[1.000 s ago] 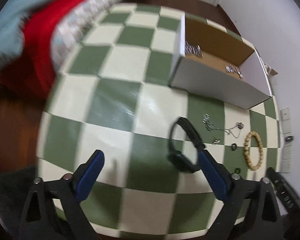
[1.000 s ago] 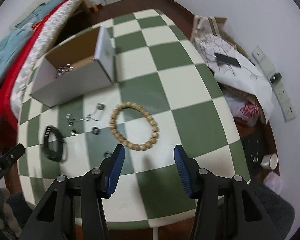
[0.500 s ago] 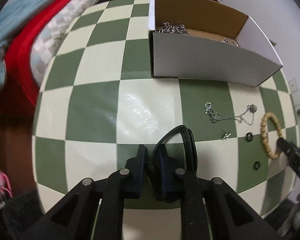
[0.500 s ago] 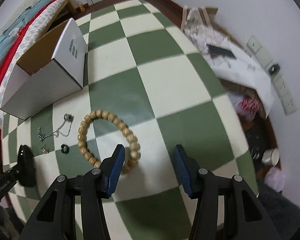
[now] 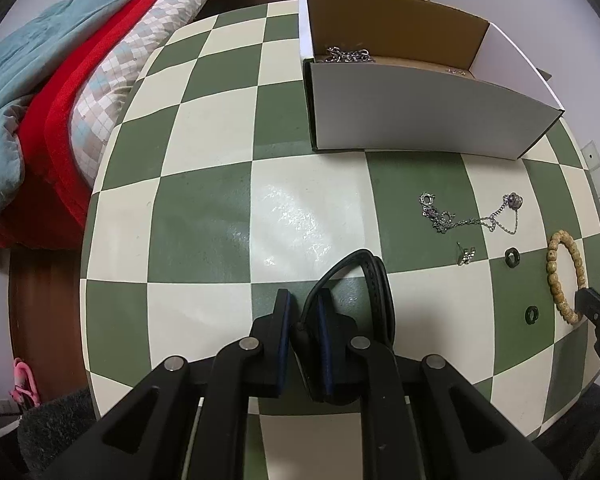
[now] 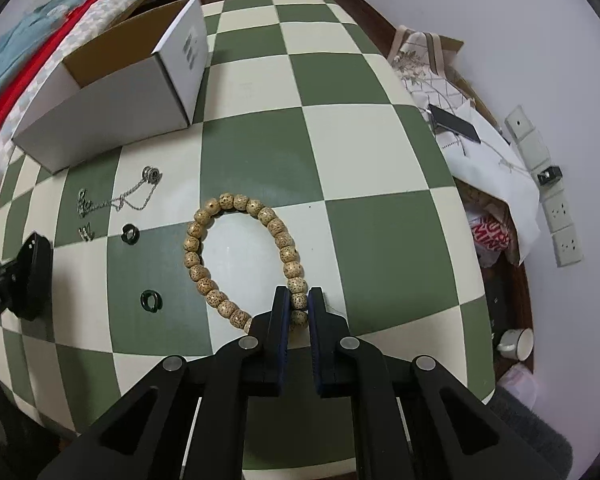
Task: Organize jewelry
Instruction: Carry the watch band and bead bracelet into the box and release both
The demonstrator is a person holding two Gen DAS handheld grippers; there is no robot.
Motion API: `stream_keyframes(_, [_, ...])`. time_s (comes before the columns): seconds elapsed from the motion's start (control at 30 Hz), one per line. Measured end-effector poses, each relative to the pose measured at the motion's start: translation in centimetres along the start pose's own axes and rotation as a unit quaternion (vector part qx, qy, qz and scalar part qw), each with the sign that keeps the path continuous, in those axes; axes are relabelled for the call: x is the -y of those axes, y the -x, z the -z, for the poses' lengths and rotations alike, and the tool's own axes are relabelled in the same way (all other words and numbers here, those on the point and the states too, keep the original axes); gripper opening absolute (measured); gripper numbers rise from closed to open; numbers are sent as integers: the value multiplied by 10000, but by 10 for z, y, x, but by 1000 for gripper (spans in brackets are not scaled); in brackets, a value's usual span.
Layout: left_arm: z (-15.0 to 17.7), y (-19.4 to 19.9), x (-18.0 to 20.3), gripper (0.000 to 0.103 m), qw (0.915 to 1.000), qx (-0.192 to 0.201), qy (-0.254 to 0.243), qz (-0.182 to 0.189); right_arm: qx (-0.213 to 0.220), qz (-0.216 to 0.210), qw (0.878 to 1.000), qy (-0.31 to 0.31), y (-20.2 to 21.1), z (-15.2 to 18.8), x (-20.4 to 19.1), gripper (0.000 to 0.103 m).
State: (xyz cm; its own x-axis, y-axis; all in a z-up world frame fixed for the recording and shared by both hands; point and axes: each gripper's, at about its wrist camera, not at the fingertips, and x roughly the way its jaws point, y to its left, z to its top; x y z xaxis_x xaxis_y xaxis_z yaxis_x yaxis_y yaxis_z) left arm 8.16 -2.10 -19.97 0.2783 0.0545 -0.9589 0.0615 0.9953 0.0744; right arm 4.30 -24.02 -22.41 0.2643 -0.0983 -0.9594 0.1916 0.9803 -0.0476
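My left gripper [image 5: 303, 304] is shut on a black wristband [image 5: 374, 280] at the near side of the checkered table [image 5: 204, 216]. My right gripper [image 6: 299, 300] is shut on the near beads of a wooden bead bracelet [image 6: 236, 204] lying on the table; the bracelet also shows in the left wrist view [image 5: 556, 272]. A silver chain [image 5: 472, 216], a small silver clip [image 5: 466, 256] and two dark rings [image 5: 512, 257] [image 5: 532, 314] lie between them. The open white cardboard box [image 5: 420, 112] stands behind and holds a chain [image 5: 348, 55].
A bed with red and blue blankets [image 5: 52, 92] lies left of the table. Bags and a phone [image 6: 454, 122] lie on the floor to the right, by a white cup [image 6: 514, 344]. Wall sockets [image 6: 560, 216] are on the right.
Both grippers went from open to shut. The left closed on the black wristband. The right moved forward and closed on the bead bracelet.
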Motion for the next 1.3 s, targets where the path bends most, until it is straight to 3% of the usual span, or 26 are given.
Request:
stream_keyframes(0.7, [-2, -2, -6, 10, 10000, 80, 8, 0, 167, 416, 9988, 176, 1, -2, -15, 10])
stream_keyframes(1.0, [-17, 55, -6, 10, 9977, 562, 212, 326, 521, -152, 9985, -80, 32, 0, -17, 9])
stream_keyframes(1.3, [-66, 108, -9, 10, 9911, 1153, 337, 577, 1269, -846, 9883, 45, 108, -46, -46, 9])
